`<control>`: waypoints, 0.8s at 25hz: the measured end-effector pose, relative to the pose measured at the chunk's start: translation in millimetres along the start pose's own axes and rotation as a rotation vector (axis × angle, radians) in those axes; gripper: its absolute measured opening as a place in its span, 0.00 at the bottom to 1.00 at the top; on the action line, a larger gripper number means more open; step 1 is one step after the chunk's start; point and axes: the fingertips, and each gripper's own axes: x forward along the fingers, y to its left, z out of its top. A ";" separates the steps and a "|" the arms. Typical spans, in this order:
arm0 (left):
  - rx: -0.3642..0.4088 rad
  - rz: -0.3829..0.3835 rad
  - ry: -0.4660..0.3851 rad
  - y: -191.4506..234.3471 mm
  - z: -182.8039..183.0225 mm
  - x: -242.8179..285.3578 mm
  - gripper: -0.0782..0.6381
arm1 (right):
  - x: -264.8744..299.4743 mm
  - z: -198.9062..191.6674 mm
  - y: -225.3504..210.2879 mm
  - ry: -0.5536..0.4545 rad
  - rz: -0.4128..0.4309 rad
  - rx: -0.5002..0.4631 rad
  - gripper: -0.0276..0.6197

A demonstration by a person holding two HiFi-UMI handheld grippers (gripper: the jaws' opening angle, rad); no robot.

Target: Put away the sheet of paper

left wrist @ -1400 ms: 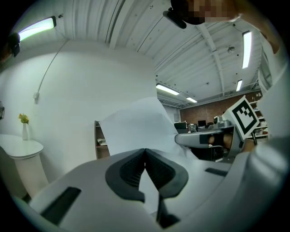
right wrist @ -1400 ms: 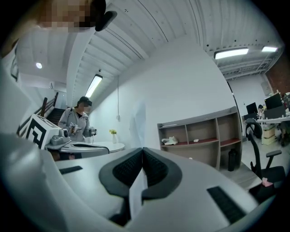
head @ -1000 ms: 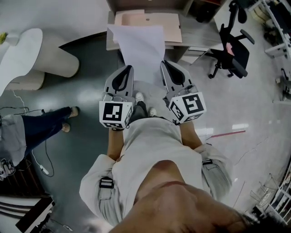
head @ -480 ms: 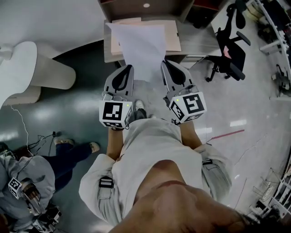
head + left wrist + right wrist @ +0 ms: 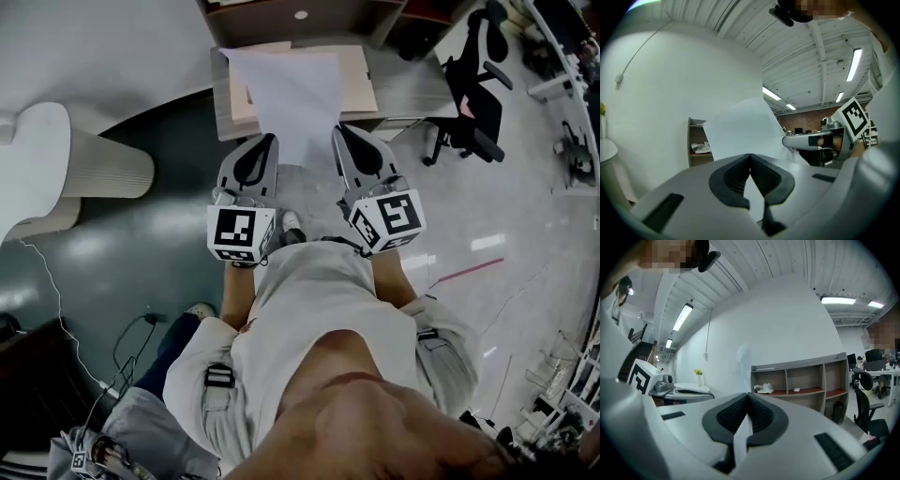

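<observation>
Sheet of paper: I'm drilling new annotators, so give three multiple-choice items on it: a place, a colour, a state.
1. Where is the sheet of paper? A on the floor; B held before the person; C on a chair.
2. Its colour? A white; B pink; C black.
3. The right gripper is: A open; B shut, empty; C shut on the sheet.
B: the left gripper and the right carry it. A: it shows white. C: its edge sits pinched between the jaws.
</observation>
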 end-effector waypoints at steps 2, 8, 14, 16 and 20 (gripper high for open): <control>-0.007 -0.014 0.004 6.0 -1.8 0.1 0.13 | 4.0 -1.6 3.5 0.004 -0.013 0.002 0.07; -0.012 -0.046 0.016 16.0 -7.4 4.0 0.13 | 12.8 -9.0 5.2 0.017 -0.046 0.019 0.07; -0.028 -0.062 0.036 23.1 -13.8 18.8 0.13 | 25.6 -14.5 -4.4 0.036 -0.061 0.032 0.07; -0.029 -0.066 0.040 25.7 -15.2 26.9 0.13 | 31.5 -17.0 -10.2 0.043 -0.063 0.037 0.07; -0.027 -0.061 0.046 31.4 -16.4 38.1 0.13 | 43.5 -20.0 -18.6 0.050 -0.055 0.045 0.07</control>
